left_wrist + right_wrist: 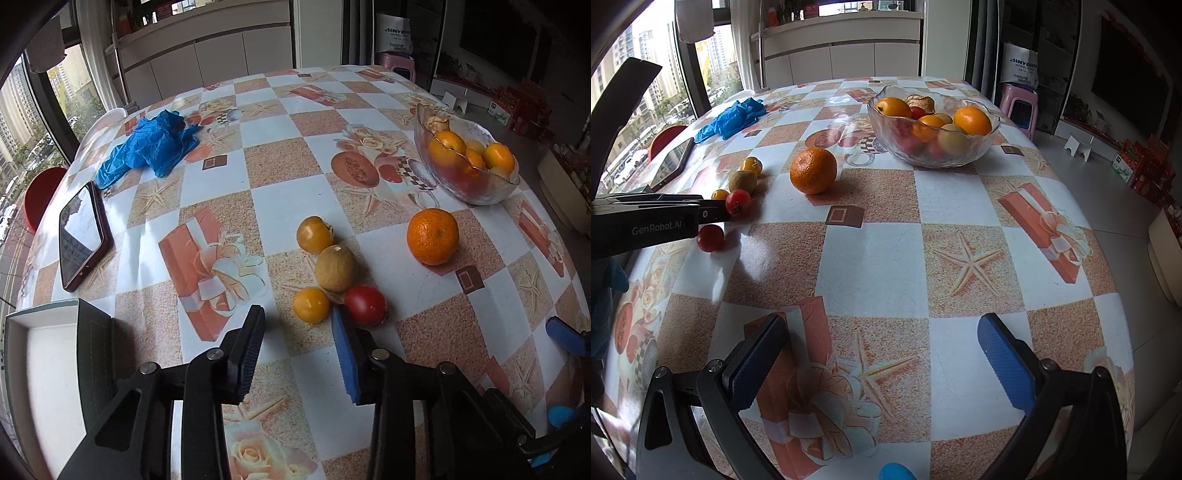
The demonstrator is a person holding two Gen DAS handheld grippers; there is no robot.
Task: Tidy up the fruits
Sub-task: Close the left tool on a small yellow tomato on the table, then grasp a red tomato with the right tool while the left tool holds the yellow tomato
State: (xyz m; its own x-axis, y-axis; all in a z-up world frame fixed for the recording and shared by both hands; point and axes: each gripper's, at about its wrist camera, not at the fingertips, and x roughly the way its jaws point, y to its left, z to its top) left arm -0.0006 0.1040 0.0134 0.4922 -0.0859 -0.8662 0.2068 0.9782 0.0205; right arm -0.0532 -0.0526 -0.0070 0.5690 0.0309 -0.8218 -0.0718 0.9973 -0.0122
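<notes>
Five loose fruits lie mid-frame in the left wrist view: a big orange (432, 236), a kiwi (336, 267), two yellow fruits and a red tomato (365, 304). The glass bowl (472, 194), upper right, already holds others, so it is the likely destination. Left gripper (295, 326) hangs just short of the cluster, jaws narrowed but empty, probably sized for a small fruit. Right gripper (882, 325) hangs low in its frame, wide open and holding nothing.

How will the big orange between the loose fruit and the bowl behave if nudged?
The big orange looks round and sits free on the smooth tablecloth, so it will probably roll. Its dimpled peel likely grips pads well. It seems firm and probably heavier than the small fruits nearby.
</notes>
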